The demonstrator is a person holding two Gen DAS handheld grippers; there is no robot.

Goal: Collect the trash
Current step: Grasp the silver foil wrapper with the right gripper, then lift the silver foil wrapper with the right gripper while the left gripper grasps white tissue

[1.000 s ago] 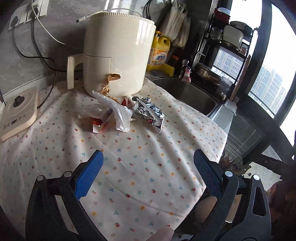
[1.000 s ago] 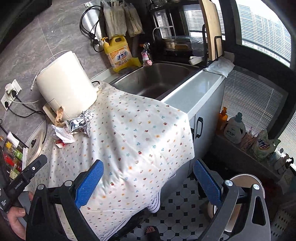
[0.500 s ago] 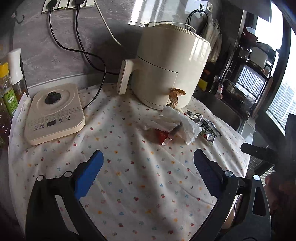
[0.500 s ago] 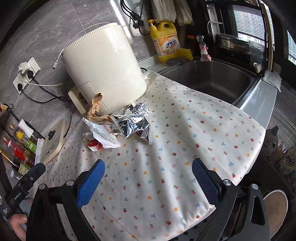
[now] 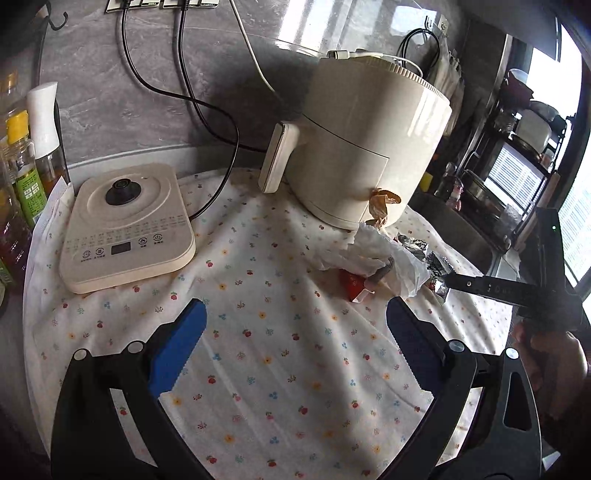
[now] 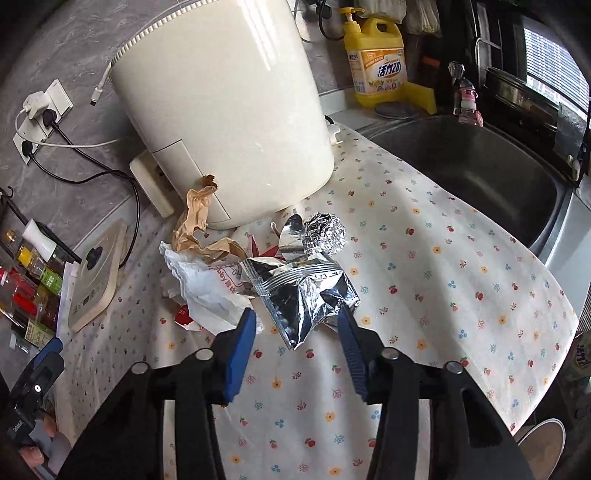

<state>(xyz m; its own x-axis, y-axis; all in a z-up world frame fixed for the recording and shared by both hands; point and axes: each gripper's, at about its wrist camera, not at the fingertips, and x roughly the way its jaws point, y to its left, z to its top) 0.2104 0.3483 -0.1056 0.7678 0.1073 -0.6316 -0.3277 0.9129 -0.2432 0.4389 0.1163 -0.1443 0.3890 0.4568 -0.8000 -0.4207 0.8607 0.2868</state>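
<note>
Now right gripper (image 6: 299, 332) jaws closing around foil wrapper (image 6: 303, 291), pads not pressing yet; left gripper (image 5: 295, 332) spread wide over floral cloth (image 5: 258, 369).

- Daylight enters from the window (image 5: 576, 206) on the right, blown out to near white.
- Both views are bright in the middle and fall to black in the rounded corners.
- Soft-edged bands of shadow cross the flowered tablecloth (image 5: 280, 332), running down from the pale appliance (image 5: 369, 147).
- Glare streaks the appliance's upper side (image 6: 266, 48) and the grey wall (image 5: 332, 18).
- The crumpled silver wrapper (image 6: 306, 295) throws sharp glints.
- Straight lines bow strongly toward the edges.
- The centre is sharp; the bottles (image 5: 26, 177) at the left edge look smeared.
</note>
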